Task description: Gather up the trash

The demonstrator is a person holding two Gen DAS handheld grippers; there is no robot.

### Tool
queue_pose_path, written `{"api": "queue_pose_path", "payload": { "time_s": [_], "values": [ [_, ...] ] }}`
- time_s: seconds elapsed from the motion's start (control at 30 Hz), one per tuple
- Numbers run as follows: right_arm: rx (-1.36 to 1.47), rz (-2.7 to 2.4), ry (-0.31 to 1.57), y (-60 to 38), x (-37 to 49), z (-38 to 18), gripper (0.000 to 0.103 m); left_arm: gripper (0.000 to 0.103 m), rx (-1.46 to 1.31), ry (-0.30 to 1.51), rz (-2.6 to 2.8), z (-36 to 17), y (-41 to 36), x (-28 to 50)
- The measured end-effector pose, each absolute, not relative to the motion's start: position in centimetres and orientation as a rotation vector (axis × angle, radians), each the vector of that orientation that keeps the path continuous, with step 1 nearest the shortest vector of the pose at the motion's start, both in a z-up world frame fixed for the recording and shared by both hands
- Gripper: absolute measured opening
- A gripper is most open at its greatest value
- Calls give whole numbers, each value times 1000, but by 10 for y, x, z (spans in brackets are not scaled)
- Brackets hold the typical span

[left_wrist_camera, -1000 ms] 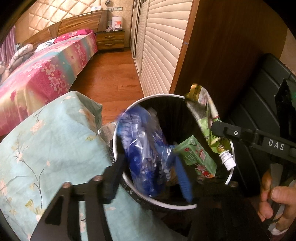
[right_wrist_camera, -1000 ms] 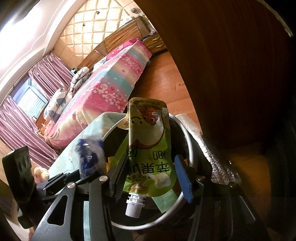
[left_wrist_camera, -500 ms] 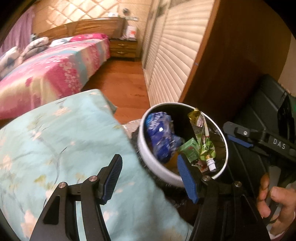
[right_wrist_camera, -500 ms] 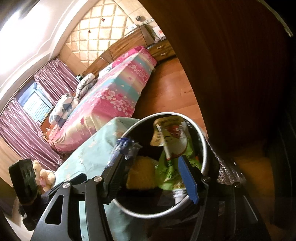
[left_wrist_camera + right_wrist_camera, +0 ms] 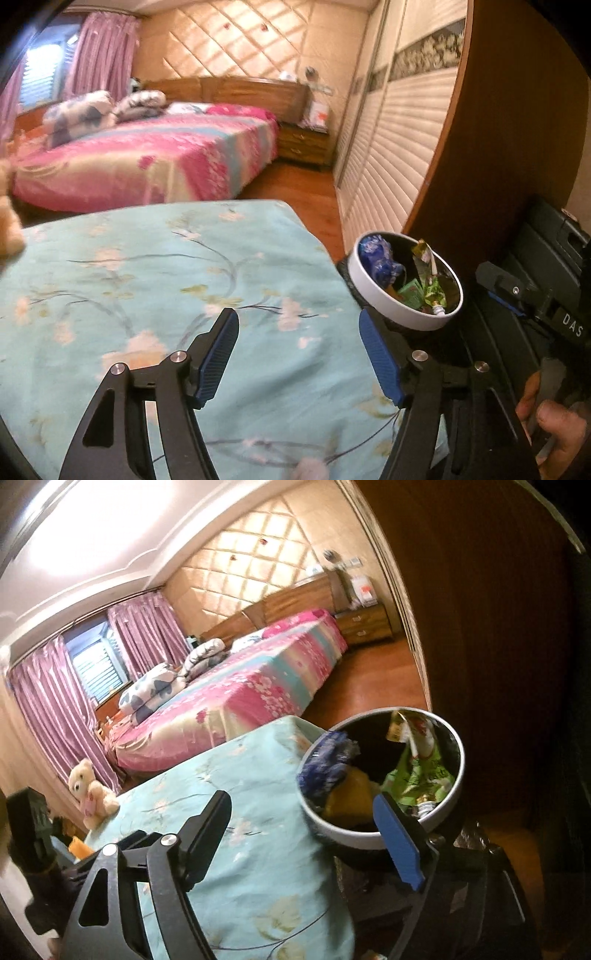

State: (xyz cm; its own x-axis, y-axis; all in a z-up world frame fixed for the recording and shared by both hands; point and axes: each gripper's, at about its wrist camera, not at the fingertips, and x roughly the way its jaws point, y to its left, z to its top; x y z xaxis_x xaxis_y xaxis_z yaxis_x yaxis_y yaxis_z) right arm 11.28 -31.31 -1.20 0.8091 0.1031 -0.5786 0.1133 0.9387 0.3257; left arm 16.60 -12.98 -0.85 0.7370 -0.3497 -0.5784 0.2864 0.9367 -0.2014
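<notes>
Teddy bear (image 5: 90, 794): left edge of the right wrist view, sitting on the far corner of the floral cover.
Floral cover (image 5: 159, 280): pale blue, fills the lower left and centre of both views, under both tools.
Left gripper (image 5: 298, 352): bottom centre of the left wrist view, over the cover; jaws wide apart and opening, nothing between them.
Right gripper (image 5: 314, 829): bottom centre of the right wrist view; jaws apart and opening, nothing clamped. Its blue right pad overlaps the bin's near rim in the picture.
Trash bin (image 5: 380, 302): white-rimmed, round, right of centre in the left wrist view, up and right of the left tool's right finger, just beside the cover's edge.
Blue wrapper (image 5: 378, 258): inside the bin, left side.
Green carton (image 5: 413, 293): inside the bin, low centre.
Green spout pouch (image 5: 421, 768): inside the bin, right side, leaning on the wall.
Person's hand (image 5: 554, 432): lower right corner of the left wrist view, gripping the other tool's handle.
</notes>
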Motion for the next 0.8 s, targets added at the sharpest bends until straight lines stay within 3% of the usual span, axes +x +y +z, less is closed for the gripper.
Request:
{"api": "queue_pose_path", "payload": {
  "time_s": [0.23,0.33,0.4,0.8],
  "values": [
    [262,-5,517,-280,85,5,93,79,-91,511,-251,2,-106,103],
    [202,-17,447,-269,72,11,103,91,-82,441,-215,2,-99,74],
    [157,-22,395,-260,62,13,103,102,-75,395,-169,-3,-97,56],
    [90,-15,376,-240,55,-11,103,102,-28,317,-66,-27,-109,30]
  ]
}}
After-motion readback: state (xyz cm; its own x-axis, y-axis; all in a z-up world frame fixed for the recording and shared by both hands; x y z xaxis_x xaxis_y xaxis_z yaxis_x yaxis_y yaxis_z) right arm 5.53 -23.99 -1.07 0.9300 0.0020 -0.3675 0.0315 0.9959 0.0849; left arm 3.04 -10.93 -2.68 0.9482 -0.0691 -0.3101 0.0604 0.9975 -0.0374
